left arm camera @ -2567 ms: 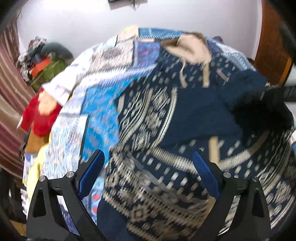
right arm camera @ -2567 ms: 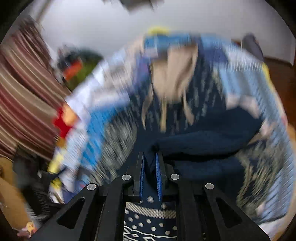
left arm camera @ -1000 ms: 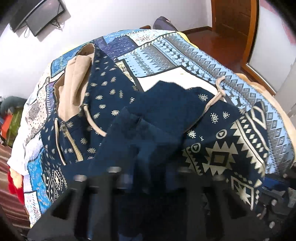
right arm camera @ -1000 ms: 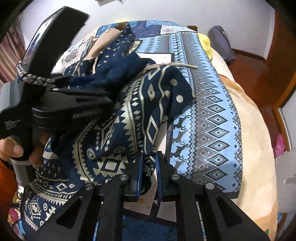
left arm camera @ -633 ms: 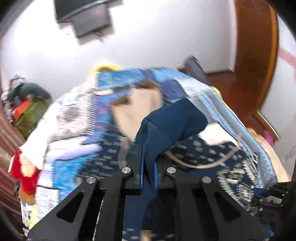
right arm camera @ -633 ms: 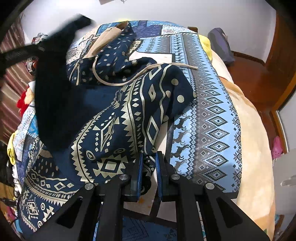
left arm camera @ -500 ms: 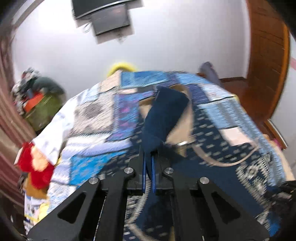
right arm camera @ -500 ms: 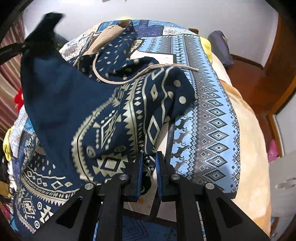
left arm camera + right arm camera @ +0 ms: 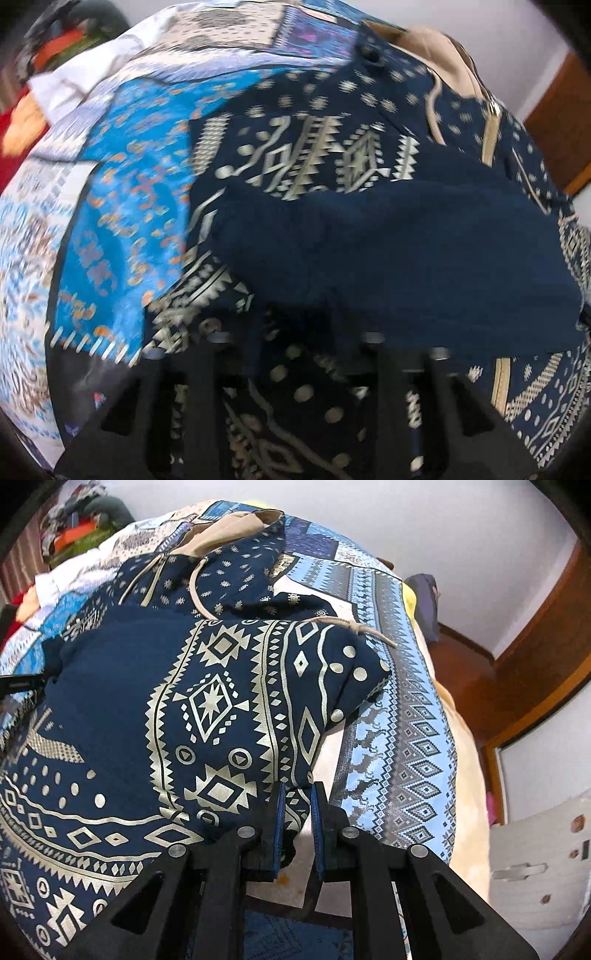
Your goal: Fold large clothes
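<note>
A navy hoodie [image 9: 207, 701] with cream geometric print lies on the patchwork bedspread [image 9: 399, 738], its tan-lined hood [image 9: 225, 528] at the far end. My right gripper [image 9: 295, 805] is shut on the hoodie's folded near-right edge, with cloth pinched between the blue pads. In the blurred left wrist view a plain navy sleeve [image 9: 406, 240] lies folded across the hoodie's printed chest [image 9: 332, 155]. My left gripper [image 9: 301, 343] hovers low over the sleeve's end. Its jaws are opening, with navy cloth lying between the parted fingers and the pads off it.
A pile of clothes [image 9: 77, 520] sits beyond the bed's far left corner. A wooden door frame [image 9: 535, 646] and a dark bag [image 9: 424, 602] are off the bed's right side. Bare bedspread [image 9: 122, 221] stretches left of the hoodie.
My left gripper swung the navy sleeve from the right across the hoodie, came down low over it, and its jaws went from shut to parted. The right gripper kept its grip.
</note>
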### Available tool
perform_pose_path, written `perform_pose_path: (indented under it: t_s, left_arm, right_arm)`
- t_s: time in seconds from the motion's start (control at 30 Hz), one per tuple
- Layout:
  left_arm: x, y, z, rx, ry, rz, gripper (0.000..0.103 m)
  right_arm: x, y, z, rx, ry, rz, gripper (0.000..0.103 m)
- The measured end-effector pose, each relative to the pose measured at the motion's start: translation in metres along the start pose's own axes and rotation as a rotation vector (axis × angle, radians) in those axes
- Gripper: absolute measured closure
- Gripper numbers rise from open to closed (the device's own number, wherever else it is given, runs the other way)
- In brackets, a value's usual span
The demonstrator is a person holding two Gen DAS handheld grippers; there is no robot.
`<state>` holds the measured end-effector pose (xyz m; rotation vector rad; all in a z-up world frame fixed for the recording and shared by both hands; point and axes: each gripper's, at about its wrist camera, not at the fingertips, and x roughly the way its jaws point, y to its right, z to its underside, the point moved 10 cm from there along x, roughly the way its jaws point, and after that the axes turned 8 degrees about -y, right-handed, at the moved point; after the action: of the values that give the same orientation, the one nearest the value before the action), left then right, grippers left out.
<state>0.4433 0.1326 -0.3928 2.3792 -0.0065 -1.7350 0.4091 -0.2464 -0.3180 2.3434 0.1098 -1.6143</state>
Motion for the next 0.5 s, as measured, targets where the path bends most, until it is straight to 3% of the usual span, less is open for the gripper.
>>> perform_pose_path:
  t_s: [0.07,0.17,0.23,0.3,0.37,0.43,0.5]
  left_arm:
    - [-0.004,-0.006,0.006,-0.036,-0.019,0.080,0.048]
    - [-0.009,-0.012,0.007,-0.076,-0.042,0.165,0.044]
    - [-0.010,-0.020,0.001,-0.100,-0.042,0.163,0.044]
    - [-0.004,-0.027,-0.007,-0.127,-0.049,0.116,0.044]
    - [0.002,-0.025,-0.014,-0.096,-0.054,0.052,0.069]
    - [-0.003,-0.012,-0.020,-0.048,-0.028,0.000,0.082]
    - [-0.019,0.001,-0.028,0.005,0.039,-0.092,0.085]
  right_arm:
    - [0.000,-0.001,0.000,-0.011,0.003,0.021,0.093]
    - [-0.001,-0.003,0.000,-0.023,0.010,0.050,0.093]
    - [0.000,-0.004,0.000,-0.028,0.017,0.068,0.093]
    - [0.000,-0.005,0.000,-0.031,0.021,0.081,0.093]
    - [0.000,-0.004,-0.001,-0.034,0.022,0.088,0.093]
    - [-0.001,-0.005,0.000,-0.030,0.019,0.084,0.093]
    - [-0.003,-0.002,0.000,-0.010,0.003,0.063,0.093]
